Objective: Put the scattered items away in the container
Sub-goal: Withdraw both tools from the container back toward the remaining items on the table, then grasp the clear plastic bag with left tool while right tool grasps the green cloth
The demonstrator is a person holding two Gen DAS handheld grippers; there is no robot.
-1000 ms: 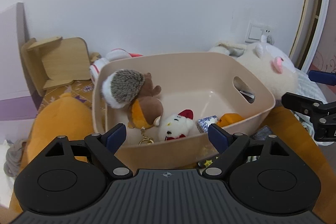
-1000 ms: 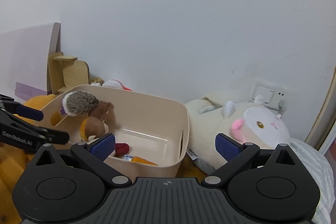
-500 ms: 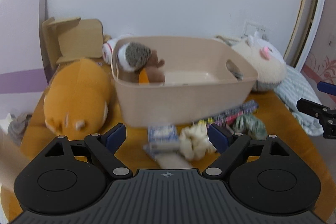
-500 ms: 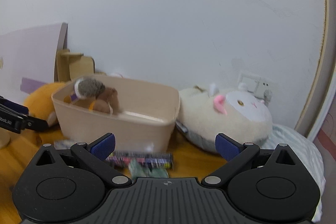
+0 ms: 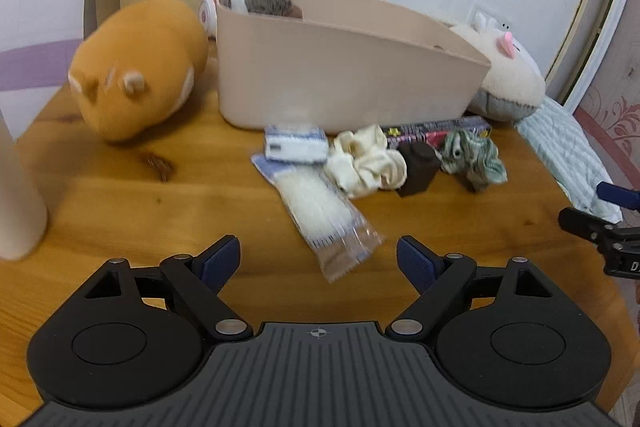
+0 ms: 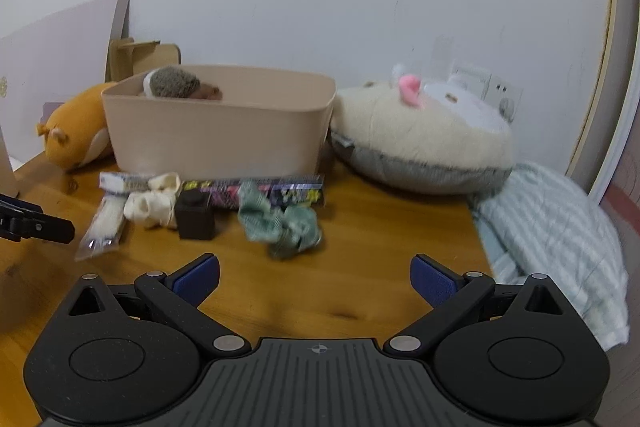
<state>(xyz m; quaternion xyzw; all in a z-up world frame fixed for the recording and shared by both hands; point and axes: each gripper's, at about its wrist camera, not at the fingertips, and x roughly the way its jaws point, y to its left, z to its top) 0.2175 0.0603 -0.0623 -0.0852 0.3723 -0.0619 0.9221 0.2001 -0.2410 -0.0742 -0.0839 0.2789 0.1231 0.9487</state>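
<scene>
The left gripper point(image 5: 319, 257) hangs over the wooden table point(image 5: 120, 211) with its jaws spread wide and nothing between them. The right gripper point(image 6: 315, 281) is likewise wide and empty above the table's near edge. Just past the left gripper lies a clear packet point(image 5: 324, 211) of something white, angled away toward a small blue-and-white pack point(image 5: 295, 148). Beside these sit a cream scrunchie point(image 5: 366, 165), a dark brown block point(image 5: 418, 163) and a green scrunchie point(image 6: 278, 221); the block stands between the two scrunchies. Behind them a long printed box point(image 6: 260, 190) lies along the foot of the beige bin point(image 5: 344, 79), which stands at the back of the table near the wall. A hedgehog toy point(image 6: 174, 83) shows over the bin's rim, though blur makes its shape uncertain. An orange plush point(image 5: 136, 61) lies left of the bin, a cream plush point(image 6: 420, 135) right of it.
</scene>
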